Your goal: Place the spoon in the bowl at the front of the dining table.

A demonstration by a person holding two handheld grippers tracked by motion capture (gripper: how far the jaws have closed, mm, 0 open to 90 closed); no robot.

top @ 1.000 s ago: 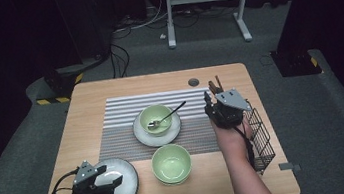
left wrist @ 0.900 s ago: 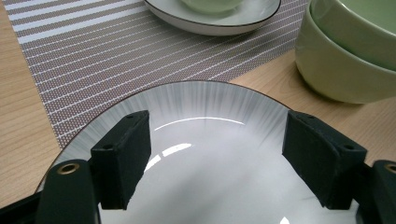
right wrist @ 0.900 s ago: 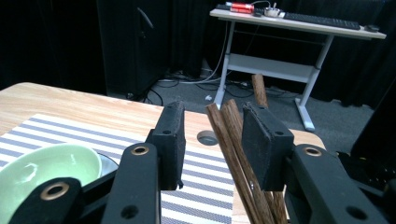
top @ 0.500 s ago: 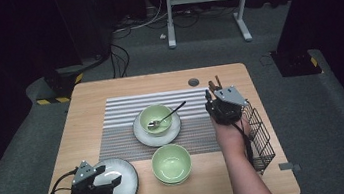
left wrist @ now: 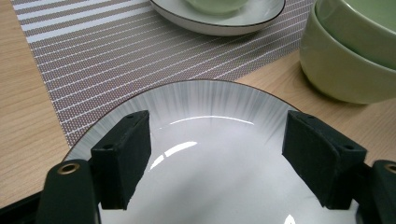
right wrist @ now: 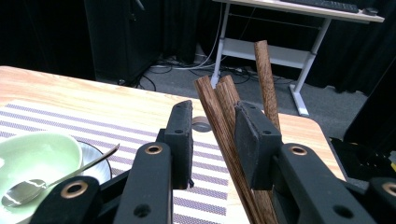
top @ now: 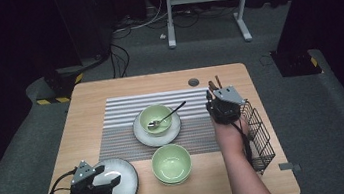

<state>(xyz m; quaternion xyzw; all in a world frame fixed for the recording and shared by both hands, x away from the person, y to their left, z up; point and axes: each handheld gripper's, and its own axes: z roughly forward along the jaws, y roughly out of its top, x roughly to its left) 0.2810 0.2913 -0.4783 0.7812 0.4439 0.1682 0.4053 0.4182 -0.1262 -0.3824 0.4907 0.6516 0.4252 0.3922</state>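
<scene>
My right gripper (top: 213,94) is held over the table's right side, just beyond the wire basket (top: 258,136). Several brown wooden chopsticks (right wrist: 224,121) stand upright between its jaws, which have just been closing. The sticks lean on the right pad (right wrist: 252,135), and a gap still shows at the left pad, so the gripper is open. My left gripper (top: 107,175) hovers open low over the white plate (left wrist: 210,107) at the front left, with nothing between its pads.
On the striped mat (top: 122,118), a green bowl (top: 155,118) with a spoon (top: 167,115) sits on a saucer. Stacked green bowls (top: 171,162) stand just right of the white plate. A round grommet (top: 193,81) marks the far edge.
</scene>
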